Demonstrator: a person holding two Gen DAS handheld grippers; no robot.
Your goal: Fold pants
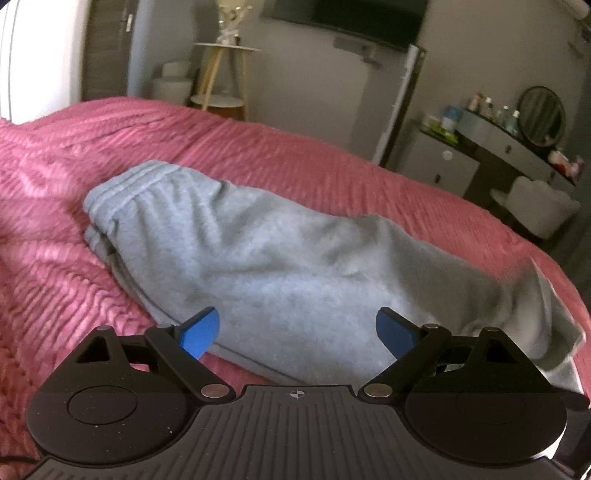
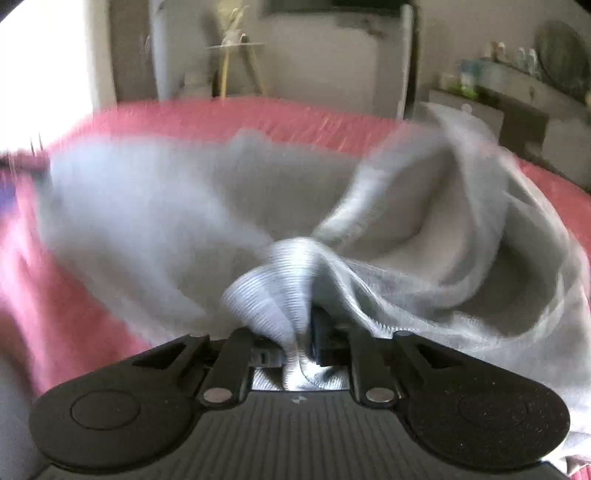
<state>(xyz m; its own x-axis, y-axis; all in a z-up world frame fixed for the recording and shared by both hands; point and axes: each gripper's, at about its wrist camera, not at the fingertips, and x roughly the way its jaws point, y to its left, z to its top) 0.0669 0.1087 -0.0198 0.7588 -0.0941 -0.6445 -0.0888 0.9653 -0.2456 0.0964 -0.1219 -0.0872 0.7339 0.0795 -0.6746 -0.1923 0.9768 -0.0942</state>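
Pink bedspread (image 1: 258,147) covers a bed in a bedroom, and grey pants (image 1: 258,240) lie across it, waistband at the far left. Left gripper (image 1: 297,332) hovers over the near edge, jaws spread and empty. Right gripper (image 2: 301,332) is clenched on a ribbed cuff (image 2: 273,291), fabric bunched and blurred around it.

Motion blur smears the pants (image 2: 166,206); bunched cuff hides the right claw (image 2: 301,332) tips.

place: home bedroom | evidence: bed with pink bedspread (image 1: 332,155); dressing table (image 1: 517,147) carried a round mirror (image 1: 541,114) and bottles (image 1: 495,109); wall-mounted TV (image 1: 347,18); small wooden side table (image 1: 225,74)
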